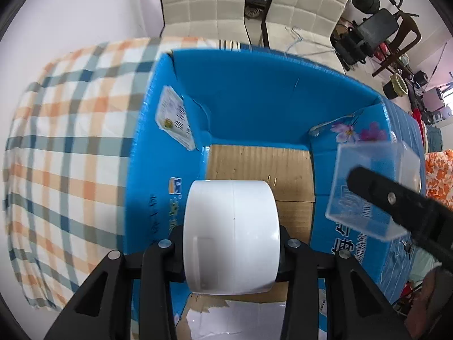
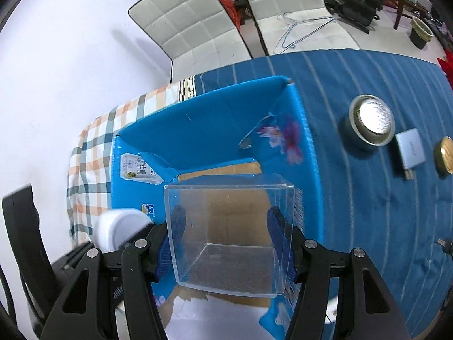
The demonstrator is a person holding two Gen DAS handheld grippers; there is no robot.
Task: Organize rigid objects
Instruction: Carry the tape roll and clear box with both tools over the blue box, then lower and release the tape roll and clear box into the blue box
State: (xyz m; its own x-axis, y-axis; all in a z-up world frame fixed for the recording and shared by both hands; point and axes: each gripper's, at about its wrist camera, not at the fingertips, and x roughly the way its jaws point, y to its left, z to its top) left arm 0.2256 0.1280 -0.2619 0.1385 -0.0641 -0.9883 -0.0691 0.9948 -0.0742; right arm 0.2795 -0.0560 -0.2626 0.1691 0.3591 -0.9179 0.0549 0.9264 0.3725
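Above the open blue box (image 2: 215, 124): white tub (image 1: 230, 238) clamped in left gripper (image 1: 230, 250) jaws, clear case (image 2: 229, 235) clamped in right gripper (image 2: 229, 243) jaws, box floor half hidden behind both.

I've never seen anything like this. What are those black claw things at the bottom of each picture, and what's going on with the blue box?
Each claw is a hand-held two-finger gripper with a camera looking along its fingers. One picture comes from the left gripper, which is clamped on a white round container. The other comes from the right gripper, which is clamped on a clear plastic box. Both hover over an open blue carton with a brown cardboard bottom. The carton sits on a table with a blue striped cloth and a checked cloth. Beside it lie a silver tin, a small grey gadget and a gold-lidded jar.
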